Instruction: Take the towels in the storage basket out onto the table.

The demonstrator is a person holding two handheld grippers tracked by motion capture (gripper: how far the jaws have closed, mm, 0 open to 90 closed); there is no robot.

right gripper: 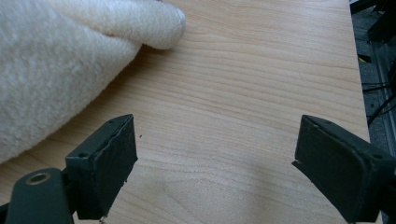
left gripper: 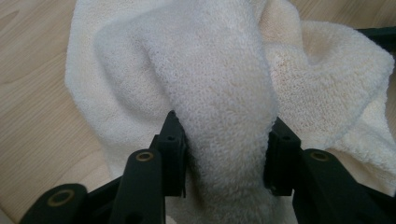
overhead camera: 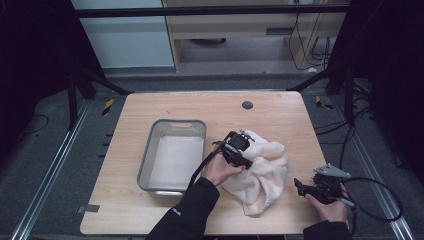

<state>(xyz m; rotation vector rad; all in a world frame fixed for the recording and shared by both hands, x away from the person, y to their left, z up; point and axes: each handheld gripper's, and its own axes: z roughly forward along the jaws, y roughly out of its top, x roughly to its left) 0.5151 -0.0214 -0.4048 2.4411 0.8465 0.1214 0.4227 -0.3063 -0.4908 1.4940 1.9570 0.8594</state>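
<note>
- High view: a wooden table carries a grey tub at its left.
- A crumpled cream towel lies right of the tub.
- Left gripper pinches a thick towel fold between its jaws.
- Right gripper rests beside the towel's right edge, jaws spread wide over bare wood.

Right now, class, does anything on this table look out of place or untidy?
Yes: the towel lies crumpled on the table beside the bin, not folded. The left claw grips a fold.
</note>
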